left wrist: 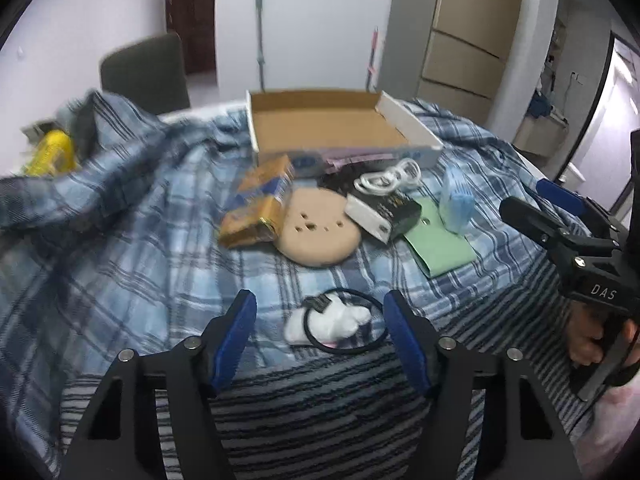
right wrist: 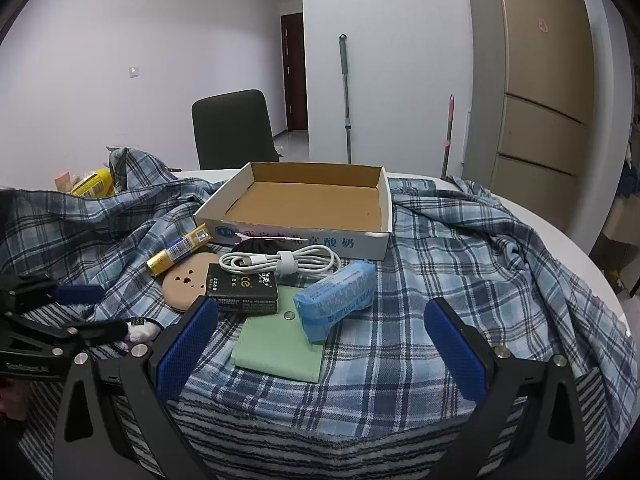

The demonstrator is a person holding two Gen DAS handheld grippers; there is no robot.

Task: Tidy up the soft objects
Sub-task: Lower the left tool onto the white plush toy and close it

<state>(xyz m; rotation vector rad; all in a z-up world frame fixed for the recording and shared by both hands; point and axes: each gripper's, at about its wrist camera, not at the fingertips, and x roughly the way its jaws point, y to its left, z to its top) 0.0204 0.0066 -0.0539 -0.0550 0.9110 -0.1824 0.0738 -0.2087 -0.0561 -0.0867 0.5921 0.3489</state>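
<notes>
Two grippers are over the table, each in a person's hand. The left gripper point(left wrist: 320, 316) has its blue pads apart around one white fluffy hair tie point(left wrist: 330, 320) with a black elastic loop, and they do not touch it; the tie lies on the striped cloth at the near edge. The right gripper point(right wrist: 320, 336) stands wide open with nothing between its fingers, hovering near the green pouch point(right wrist: 280, 344).

Counting the clutter on the blue plaid cloth point(right wrist: 460, 264): two gold-and-blue batteries point(right wrist: 178, 250) lying side by side, one round tan sponge pad point(right wrist: 188, 280) with small holes, one coiled white cable point(right wrist: 280, 262), two black flat battery packs point(right wrist: 242, 288) stacked, that one green pouch, and one blue tissue pack point(right wrist: 336, 296) resting partly on the pouch.

One container: a shallow cardboard box point(right wrist: 304, 236) just behind the pile, and its brown floor is bare. Past the heaped cloth on the left sits one yellow package point(right wrist: 94, 184). One dark chair point(right wrist: 232, 128) stands behind the table.
</notes>
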